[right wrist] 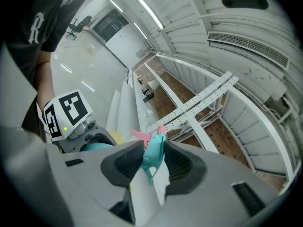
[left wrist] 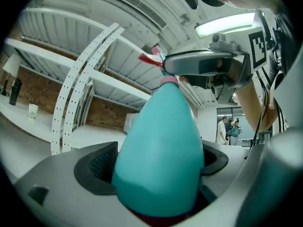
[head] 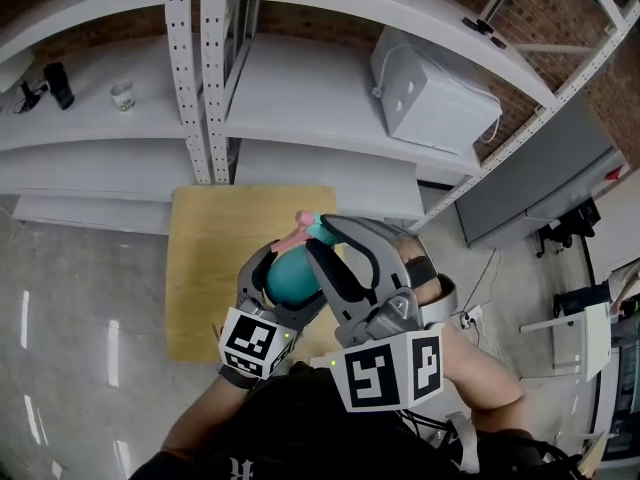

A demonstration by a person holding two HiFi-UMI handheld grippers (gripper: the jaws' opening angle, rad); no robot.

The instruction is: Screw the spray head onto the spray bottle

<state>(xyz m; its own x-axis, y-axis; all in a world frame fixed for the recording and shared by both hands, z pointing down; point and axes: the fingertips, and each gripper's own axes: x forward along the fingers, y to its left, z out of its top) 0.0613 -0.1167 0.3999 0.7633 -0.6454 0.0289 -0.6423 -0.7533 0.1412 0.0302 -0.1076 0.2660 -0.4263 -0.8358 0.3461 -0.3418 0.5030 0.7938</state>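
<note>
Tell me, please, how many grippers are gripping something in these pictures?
2. The left gripper, low in the head view, is shut on the teal spray bottle. The right gripper, beside it, is shut on the spray head at the bottle's top. No other gripper shows.

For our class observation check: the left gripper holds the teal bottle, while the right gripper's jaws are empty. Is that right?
Not quite. The left gripper does hold the teal bottle, but the right gripper is not empty. Its jaws are closed on the spray head, as the right gripper view shows.
</note>
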